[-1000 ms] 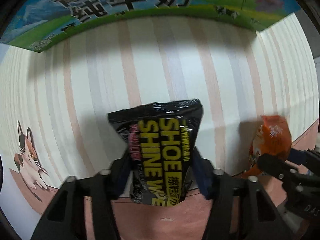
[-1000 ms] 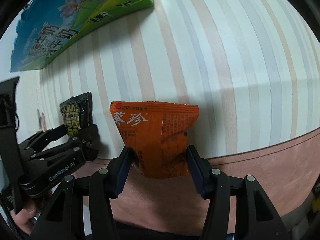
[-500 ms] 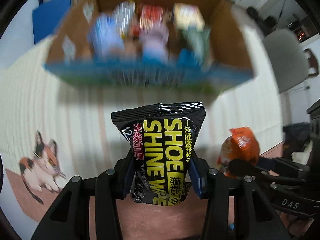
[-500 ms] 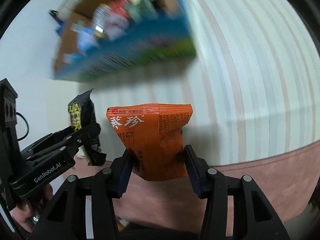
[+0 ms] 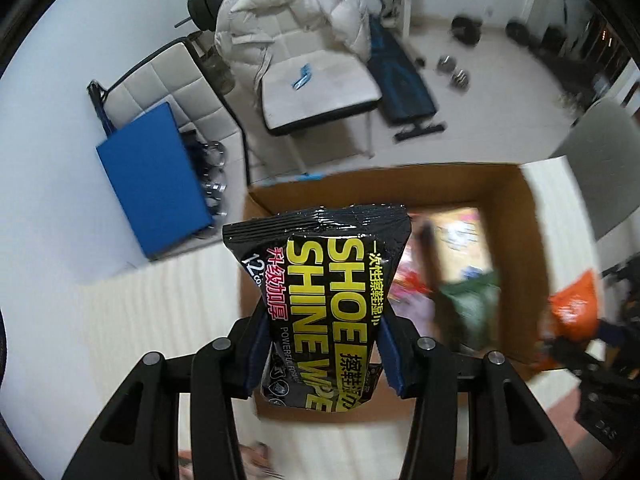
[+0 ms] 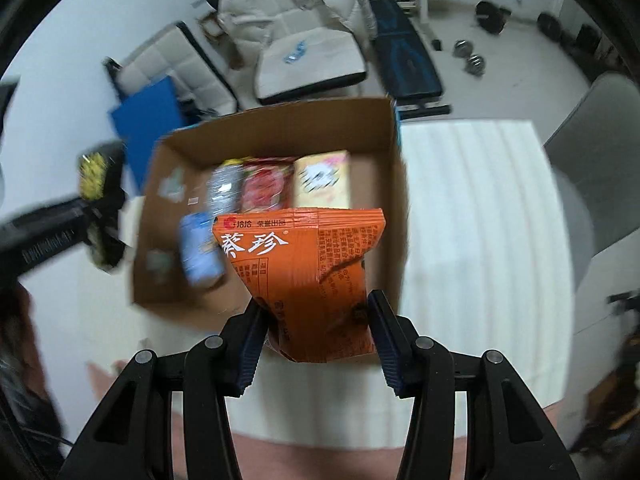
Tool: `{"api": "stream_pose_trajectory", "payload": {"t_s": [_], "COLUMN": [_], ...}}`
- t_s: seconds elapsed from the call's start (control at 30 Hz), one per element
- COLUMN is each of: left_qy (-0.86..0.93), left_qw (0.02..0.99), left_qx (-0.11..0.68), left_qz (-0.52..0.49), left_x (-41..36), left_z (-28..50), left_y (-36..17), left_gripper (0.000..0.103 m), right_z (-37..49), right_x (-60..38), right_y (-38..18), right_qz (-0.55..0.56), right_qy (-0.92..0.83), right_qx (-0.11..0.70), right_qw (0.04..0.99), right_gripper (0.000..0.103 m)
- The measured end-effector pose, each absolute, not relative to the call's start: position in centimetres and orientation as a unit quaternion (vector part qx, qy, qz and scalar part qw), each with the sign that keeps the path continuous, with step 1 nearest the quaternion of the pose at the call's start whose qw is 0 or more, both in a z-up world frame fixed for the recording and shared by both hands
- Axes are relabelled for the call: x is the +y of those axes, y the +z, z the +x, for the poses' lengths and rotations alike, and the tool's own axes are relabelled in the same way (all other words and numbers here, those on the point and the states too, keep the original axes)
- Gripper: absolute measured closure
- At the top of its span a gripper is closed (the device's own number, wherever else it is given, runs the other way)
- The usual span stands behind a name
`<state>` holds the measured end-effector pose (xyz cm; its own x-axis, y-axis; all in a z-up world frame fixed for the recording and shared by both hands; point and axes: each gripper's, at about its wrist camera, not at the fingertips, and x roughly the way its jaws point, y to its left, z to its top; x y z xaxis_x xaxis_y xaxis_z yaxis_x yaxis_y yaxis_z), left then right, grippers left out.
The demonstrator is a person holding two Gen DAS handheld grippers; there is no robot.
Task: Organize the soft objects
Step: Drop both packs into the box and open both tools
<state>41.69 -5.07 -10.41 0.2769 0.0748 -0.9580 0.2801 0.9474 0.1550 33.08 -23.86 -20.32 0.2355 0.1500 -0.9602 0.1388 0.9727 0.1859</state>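
My left gripper (image 5: 322,350) is shut on a black shoe shine wipes pack (image 5: 320,284) and holds it up over the near left part of an open cardboard box (image 5: 532,248). My right gripper (image 6: 316,338) is shut on an orange snack packet (image 6: 304,280) and holds it above the near right part of the same box (image 6: 280,128). The box holds several soft packets (image 6: 264,192). The orange packet (image 5: 574,308) shows at the right of the left wrist view; the black pack (image 6: 94,208) shows blurred at the left of the right wrist view.
The box stands on a striped tablecloth (image 6: 480,220). Beyond the table are a blue pad (image 5: 152,176), a chair with a white jacket (image 5: 288,20), a weight bench (image 6: 408,56) and dumbbells (image 5: 454,72). A grey chair (image 6: 600,152) is at the right.
Both grippers have risen from near the tablecloth and moved forward with their packets. They now look down into the open box, which was seen from the side before.
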Motion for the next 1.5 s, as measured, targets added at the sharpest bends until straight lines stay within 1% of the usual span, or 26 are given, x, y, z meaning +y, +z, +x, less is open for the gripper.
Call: {"api": "stream_pose_trajectory", "payload": {"t_s": [0.1, 0.17, 0.3, 0.47, 0.5, 0.53, 0.57, 0.6, 0.63, 0.67, 0.7, 0.73, 0.83, 1.13, 1.3, 1.5], "left_qy": [-0.045, -0.041, -0.026, -0.016, -0.022, -0.024, -0.025, -0.027, -0.025, -0.024, -0.025, -0.025, -0.026, -0.050, -0.055, -0.053], "left_qw": [0.768, 0.756, 0.735, 0.715, 0.706, 0.706, 0.709, 0.711, 0.715, 0.718, 0.722, 0.723, 0.727, 0.741, 0.760, 0.787], "left_qx": [0.618, 0.633, 0.656, 0.679, 0.690, 0.692, 0.690, 0.688, 0.686, 0.683, 0.680, 0.679, 0.675, 0.667, 0.648, 0.615], "left_qz": [0.160, 0.162, 0.171, 0.165, 0.155, 0.150, 0.148, 0.143, 0.134, 0.129, 0.126, 0.126, 0.124, 0.061, 0.021, -0.010], "left_x": [-4.9, -4.7, -4.5, -4.2, -4.1, -4.0, -3.9, -3.8, -3.6, -3.4, -3.2, -3.1, -2.6, -0.9, -0.1, 0.8], "left_z": [44.5, 46.3, 48.9, 50.4, 50.5, 50.8, 50.8, 50.8, 50.9, 51.0, 51.0, 50.9, 50.5, 46.4, 40.8, 34.2], "left_y": [-13.0, -15.8, -19.7, -22.9, -23.3, -23.9, -23.9, -23.7, -23.5, -23.6, -23.3, -23.1, -22.9, -21.7, -20.5, -19.2], "left_gripper": [0.058, 0.058, 0.058, 0.052, 0.047, 0.038, 0.034, 0.024, 0.016, 0.013, 0.011, 0.011, 0.011, 0.011, 0.011, 0.011], "right_z": [36.1, 37.3, 38.2, 36.9, 36.9, 36.8, 36.9, 36.9, 36.9, 36.9, 36.9, 36.9, 36.9, 36.2, 34.5, 31.5], "right_x": [-23.1, -23.1, -22.5, -22.2, -22.2, -22.3, -22.4, -22.5, -22.5, -22.4, -22.3, -22.3, -22.3, -23.1, -22.9, -21.8], "right_y": [-21.8, -22.8, -25.0, -27.3, -27.9, -28.4, -28.6, -28.6, -28.5, -28.5, -28.3, -28.1, -27.6, -26.0, -24.8, -23.6], "right_qz": [0.070, 0.059, 0.040, 0.032, 0.039, 0.048, 0.054, 0.060, 0.073, 0.074, 0.073, 0.071, 0.074, 0.100, 0.121, 0.095], "right_qy": [-0.026, -0.034, -0.045, -0.054, -0.048, -0.045, -0.044, -0.044, -0.032, -0.032, -0.033, -0.033, -0.036, -0.034, -0.015, -0.016], "right_qx": [0.637, 0.649, 0.666, 0.690, 0.702, 0.710, 0.713, 0.712, 0.709, 0.709, 0.708, 0.705, 0.700, 0.682, 0.656, 0.633], "right_qw": [0.767, 0.757, 0.743, 0.721, 0.710, 0.702, 0.698, 0.699, 0.701, 0.700, 0.701, 0.704, 0.709, 0.724, 0.745, 0.768], "right_gripper": [0.051, 0.051, 0.051, 0.050, 0.049, 0.047, 0.036, 0.025, 0.015, 0.011, 0.011, 0.010, 0.000, 0.000, 0.000, 0.000]}}
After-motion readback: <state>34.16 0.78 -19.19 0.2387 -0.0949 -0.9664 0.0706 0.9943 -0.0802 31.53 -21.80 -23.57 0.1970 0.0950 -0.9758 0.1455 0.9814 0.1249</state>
